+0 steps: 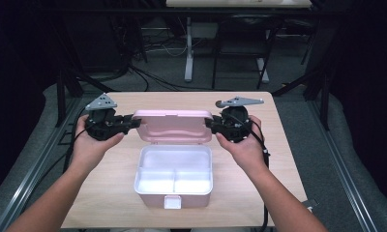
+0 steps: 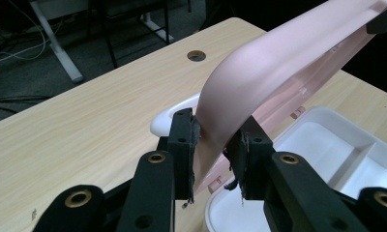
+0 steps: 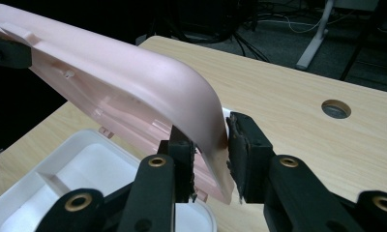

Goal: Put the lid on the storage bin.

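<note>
We find the left claw (image 2: pixel 211 145) set about one end corner of the pink lid (image 1: pixel 172 124), its jaws at a middling gap; one pad lies against the lid's outer face, the other stands just off the inner face, so we judge this a loose hold at best. The right claw (image 3: pixel 211 154) straddles the opposite end corner: its inner pad meets the underside, while a sliver of daylight shows at the outer pad; we cannot tell whether it grips.

The lid stands raised on edge just behind the white box (image 1: pixel 173 175), over its rear rim, with both claws level with the lid's ends. The box sits open in front of the lid, two empty compartments showing and a pink latch (image 1: pixel 172 202) on its near wall, resting on the table (image 1: pixel 278 145).

In our judgement the lid is light, thin moulded plastic: stiff enough to carry, yet glossy and rounded at the corners, hence apt to slip. We advise taking it at the flat end rims, both ends together, with modest pressure
</note>
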The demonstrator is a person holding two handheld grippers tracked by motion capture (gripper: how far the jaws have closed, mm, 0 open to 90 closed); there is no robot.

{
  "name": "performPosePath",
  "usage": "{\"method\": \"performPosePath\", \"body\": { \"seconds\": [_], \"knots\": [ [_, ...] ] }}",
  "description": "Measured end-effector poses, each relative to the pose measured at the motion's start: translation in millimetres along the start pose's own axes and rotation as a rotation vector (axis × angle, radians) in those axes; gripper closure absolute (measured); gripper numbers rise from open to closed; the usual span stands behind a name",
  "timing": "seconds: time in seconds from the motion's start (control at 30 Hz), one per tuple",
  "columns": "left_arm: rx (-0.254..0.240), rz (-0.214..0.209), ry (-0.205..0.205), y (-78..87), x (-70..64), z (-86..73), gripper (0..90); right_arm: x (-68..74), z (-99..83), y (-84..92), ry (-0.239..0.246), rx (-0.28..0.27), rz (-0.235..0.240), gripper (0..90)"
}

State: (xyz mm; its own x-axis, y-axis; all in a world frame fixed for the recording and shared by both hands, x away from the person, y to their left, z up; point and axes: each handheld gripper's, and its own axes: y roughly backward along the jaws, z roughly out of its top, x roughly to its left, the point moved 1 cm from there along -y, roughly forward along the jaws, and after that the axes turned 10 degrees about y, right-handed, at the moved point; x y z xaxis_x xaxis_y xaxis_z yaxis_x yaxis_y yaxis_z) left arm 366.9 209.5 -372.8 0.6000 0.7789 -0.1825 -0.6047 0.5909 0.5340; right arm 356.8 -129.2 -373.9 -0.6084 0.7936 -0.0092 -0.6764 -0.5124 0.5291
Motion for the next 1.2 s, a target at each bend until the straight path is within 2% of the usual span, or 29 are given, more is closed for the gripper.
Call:
{"method": "performPosePath", "body": {
  "seconds": [0.63, 0.67, 0.7, 0.77, 0.8, 0.9, 0.93, 1.2],
  "knots": [
    [0.029, 0.007, -0.024, 10.8, -12.4, -6.3, 70.3, 7.9, -9.0, 17.6, 0.001, 0.018, 0.047, 72.1],
    [0.03, 0.006, -0.025, 11.4, -13.0, -6.9, 70.2, 8.8, -9.8, 18.1, 0.005, 0.023, 0.031, 72.1],
    [0.033, 0.004, -0.026, 12.1, -13.4, -7.7, 70.0, 9.4, -10.8, 18.9, 0.002, 0.02, 0.047, 72.0],
    [0.036, -0.002, -0.027, 13.6, -13.8, -9.7, 69.4, 10.8, -12.8, 21.0, 0.007, 0.022, 0.052, 71.9],
    [0.035, -0.005, -0.028, 14.1, -14.0, -11.1, 69.3, 12.1, -13.9, 22.0, 0.005, 0.024, 0.038, 71.8],
    [0.041, -0.008, -0.035, 16.7, -15.3, -14.9, 69.3, 13.7, -18.3, 25.5, 0.006, 0.019, 0.065, 71.9],
    [0.04, -0.011, -0.036, 18.1, -16.2, -16.2, 69.1, 14.7, -19.1, 26.2, 0.006, 0.02, 0.055, 71.9],
    [0.043, -0.022, -0.039, 23.0, -19.9, -27.4, 67.5, 21.5, -28.2, 33.5, 0.018, 0.018, 0.075, 71.7]
  ]
}}
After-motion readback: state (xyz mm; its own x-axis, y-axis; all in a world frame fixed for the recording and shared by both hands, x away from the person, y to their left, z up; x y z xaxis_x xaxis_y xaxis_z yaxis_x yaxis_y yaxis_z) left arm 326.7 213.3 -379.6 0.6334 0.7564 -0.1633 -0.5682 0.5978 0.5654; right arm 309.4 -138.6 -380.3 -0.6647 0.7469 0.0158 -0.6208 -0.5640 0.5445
